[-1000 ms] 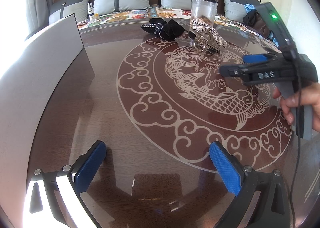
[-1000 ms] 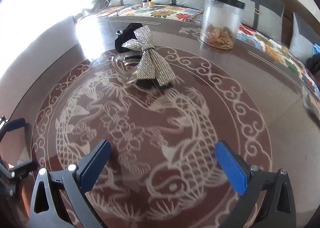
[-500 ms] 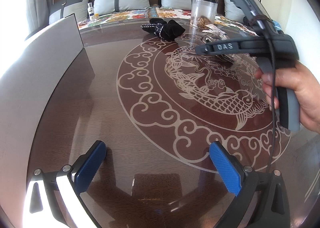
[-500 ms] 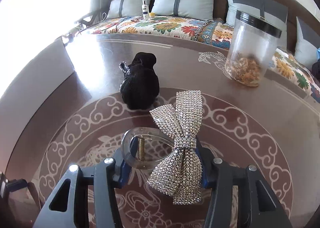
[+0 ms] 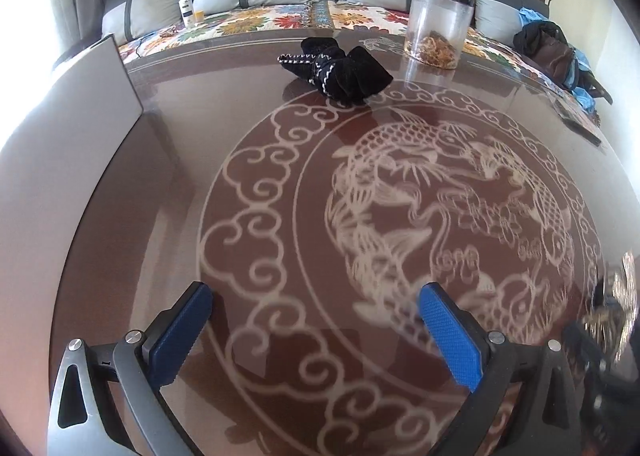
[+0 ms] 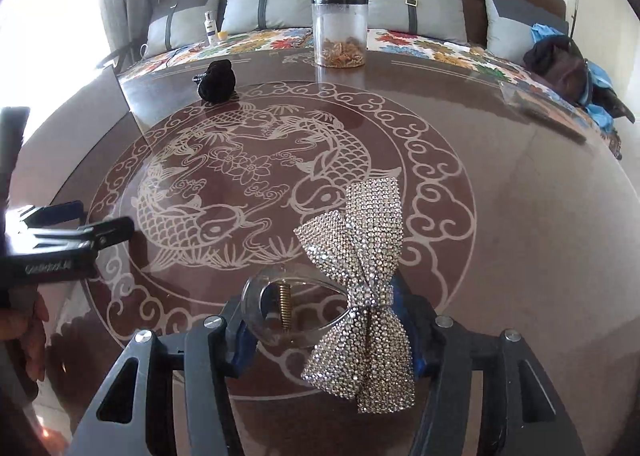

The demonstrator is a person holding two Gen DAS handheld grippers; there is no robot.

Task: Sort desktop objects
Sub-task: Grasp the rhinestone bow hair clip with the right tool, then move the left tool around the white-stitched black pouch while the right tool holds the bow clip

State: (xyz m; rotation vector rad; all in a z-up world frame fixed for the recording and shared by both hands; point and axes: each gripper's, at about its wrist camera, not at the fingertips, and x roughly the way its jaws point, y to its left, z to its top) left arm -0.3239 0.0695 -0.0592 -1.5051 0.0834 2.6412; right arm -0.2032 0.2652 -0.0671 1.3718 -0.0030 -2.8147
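A round brown table [image 6: 520, 216] with a pale fish-and-cloud design under a glossy top is seen in both wrist views, and a sofa with grey cushions [image 6: 272, 0] and a floral cover is seen behind it. Near the table's far edge, a clear jar [image 6: 340, 30] with a black lid is stood upright, with brownish contents at its bottom. A black velvet scrunchie [image 5: 340, 70] is laid on the table to the left of the jar, well apart from it. The right gripper [image 6: 326, 330] is clamped on a clear hair claw clip with a rhinestone bow [image 6: 360, 292], which is held lifted above the table; its jaws have just been opening a little, with the clip pressed between the pads. The left gripper [image 5: 312, 332] is held over the bare table with its blue pads [image 5: 450, 340] wide apart and nothing between them. A small white bottle [image 5: 186, 8] is stood on the sofa.
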